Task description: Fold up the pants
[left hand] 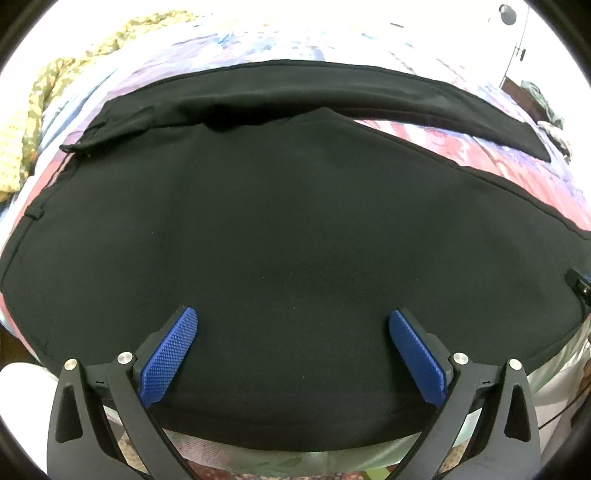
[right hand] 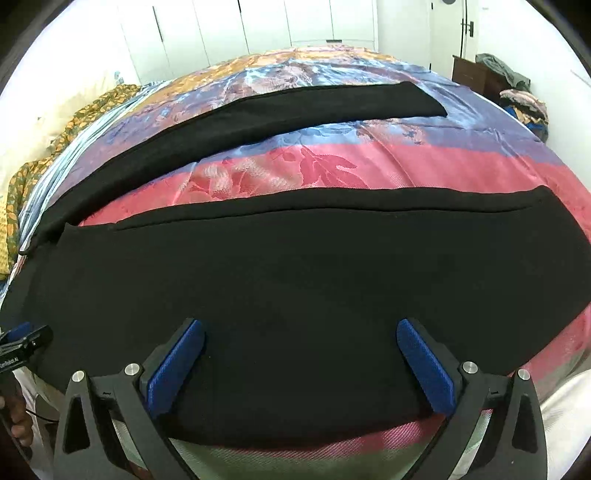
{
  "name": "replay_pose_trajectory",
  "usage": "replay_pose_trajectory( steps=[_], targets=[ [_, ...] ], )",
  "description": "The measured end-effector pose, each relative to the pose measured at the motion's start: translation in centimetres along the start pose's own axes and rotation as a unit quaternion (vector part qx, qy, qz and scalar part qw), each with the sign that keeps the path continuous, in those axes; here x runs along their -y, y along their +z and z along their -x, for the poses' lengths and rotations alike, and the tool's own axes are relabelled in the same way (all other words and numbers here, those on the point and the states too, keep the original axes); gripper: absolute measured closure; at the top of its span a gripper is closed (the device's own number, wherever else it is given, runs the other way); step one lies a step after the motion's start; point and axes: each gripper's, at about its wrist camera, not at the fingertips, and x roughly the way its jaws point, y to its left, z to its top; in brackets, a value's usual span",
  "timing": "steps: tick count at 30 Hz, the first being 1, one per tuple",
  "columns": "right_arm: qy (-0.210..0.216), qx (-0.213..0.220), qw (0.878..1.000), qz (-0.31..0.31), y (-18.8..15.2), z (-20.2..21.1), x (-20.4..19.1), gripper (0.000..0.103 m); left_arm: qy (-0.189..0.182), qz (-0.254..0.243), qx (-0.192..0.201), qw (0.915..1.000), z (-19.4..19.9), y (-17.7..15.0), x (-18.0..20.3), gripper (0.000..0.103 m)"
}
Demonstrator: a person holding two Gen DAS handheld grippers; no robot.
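Black pants (left hand: 288, 229) lie flat across a bed, waist to the left, two legs spread apart to the right. The near leg (right hand: 314, 280) fills the foreground; the far leg (right hand: 258, 114) lies further back. My left gripper (left hand: 293, 321) is open with blue pads over the near edge of the seat area, holding nothing. My right gripper (right hand: 301, 332) is open over the near leg's near edge, holding nothing. The left gripper also shows at the left edge of the right wrist view (right hand: 22, 341).
The bed has a shiny pink, blue and orange floral cover (right hand: 332, 166). A yellow-green patterned cloth (left hand: 40, 96) is bunched at the far left. White wardrobe doors (right hand: 258, 26) stand behind the bed. A dark cabinet with piled clothes (right hand: 495, 77) is at the far right.
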Motion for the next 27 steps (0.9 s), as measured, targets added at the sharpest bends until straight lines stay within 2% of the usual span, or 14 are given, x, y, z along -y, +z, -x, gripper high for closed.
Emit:
replay_pose_trajectory(
  steps=[11,15,17,19,22,25,27],
  targets=[
    [-0.019,0.006,1.0,0.005,-0.1,0.1,-0.3,0.0,-0.001,-0.002,0.014,0.9999,0.1,-0.5,0.2,0.001],
    [-0.009,0.003,1.0,0.011,0.3,0.5,0.1,0.0,0.012,-0.006,-0.014,0.9998,0.4,0.3,0.6,0.001],
    [0.004,0.005,1.0,0.004,0.8,1.3,0.4,0.0,0.016,-0.007,-0.03,0.9994,1.8,1.0,1.0,0.001],
    [0.037,0.028,0.999,-0.011,1.3,2.8,0.8,0.0,-0.006,-0.003,-0.008,0.9999,4.0,1.4,1.2,0.001],
    [0.05,0.071,0.996,-0.006,1.5,4.8,0.8,0.0,-0.033,0.001,0.031,0.999,6.8,1.5,2.0,0.001],
    [0.062,0.073,0.995,0.0,1.8,4.9,0.3,0.0,-0.059,0.001,0.044,0.9973,7.5,1.2,2.6,0.001],
    [0.068,0.066,0.995,0.005,1.7,4.8,-0.1,0.0,-0.058,-0.01,0.052,0.9969,7.4,1.0,2.9,0.001]
  ],
)
